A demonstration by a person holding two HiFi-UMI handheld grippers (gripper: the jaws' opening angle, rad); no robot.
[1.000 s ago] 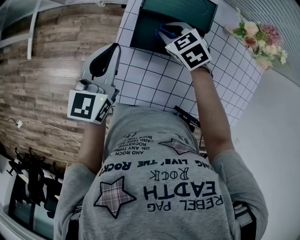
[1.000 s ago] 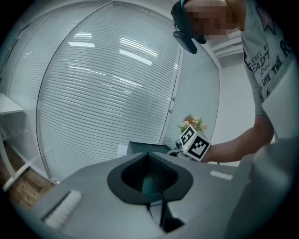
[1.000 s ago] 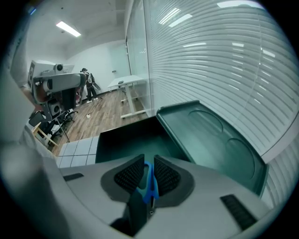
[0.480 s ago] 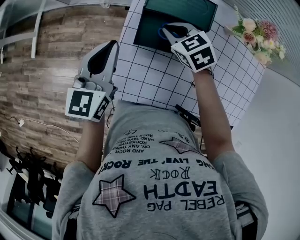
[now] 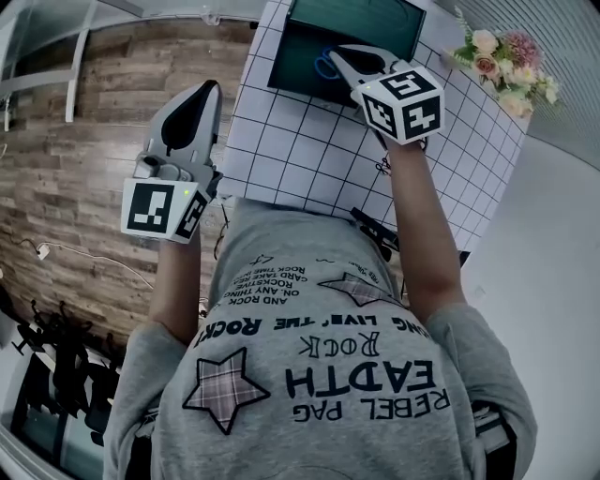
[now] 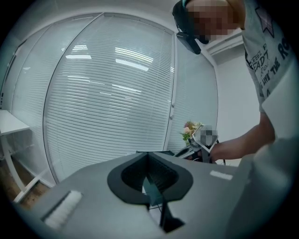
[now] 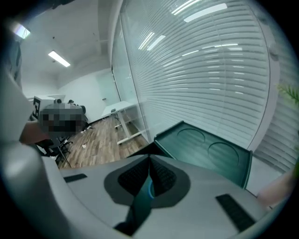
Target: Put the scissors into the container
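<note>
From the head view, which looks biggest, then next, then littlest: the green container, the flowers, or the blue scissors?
1. container, biggest
2. flowers, next
3. scissors, littlest; only a blue handle loop shows

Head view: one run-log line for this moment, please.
scissors: in container | right gripper: over container, jaws just closed, nothing between them | left gripper: shut, empty, left of table

The person's grey T-shirt (image 5: 281, 412) carries print reading "REBEL PAG", "EADTH" and "ROCK".
</note>
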